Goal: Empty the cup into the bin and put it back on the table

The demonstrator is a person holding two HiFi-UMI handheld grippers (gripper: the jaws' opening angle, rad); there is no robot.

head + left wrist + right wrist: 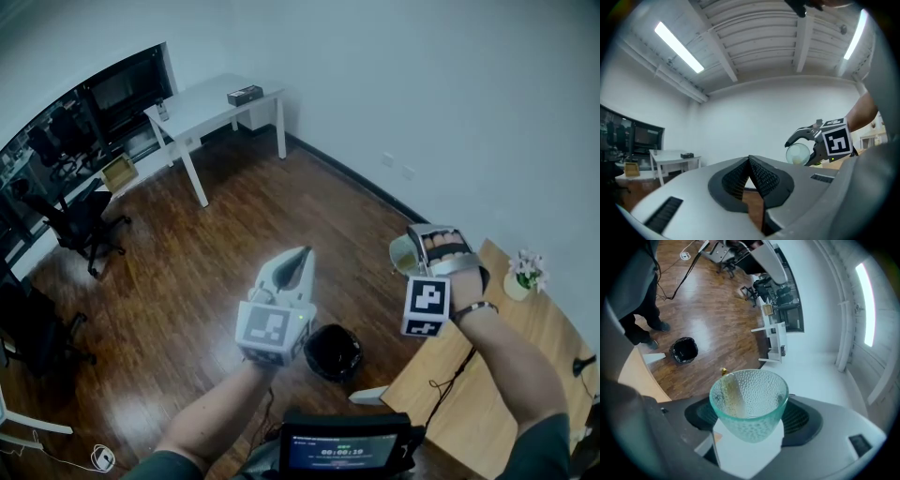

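**A:** What's nearest?

**B:** One round black bin (332,352) on the wooden floor, just left of the light wooden desk (506,375). I can't make out its contents.

**A:** And the cup?

**B:** One pale green dimpled glass cup (749,399), gripped in the wide-set right tongs (750,417). It is raised near that desk's left edge and tipped on its side, with a yellowish streak along its inner wall.

**A:** The other hand?

**B:** The left tongs (749,180) are pressed together, empty and pointing roughly level. One white desk (211,103) stands far off.
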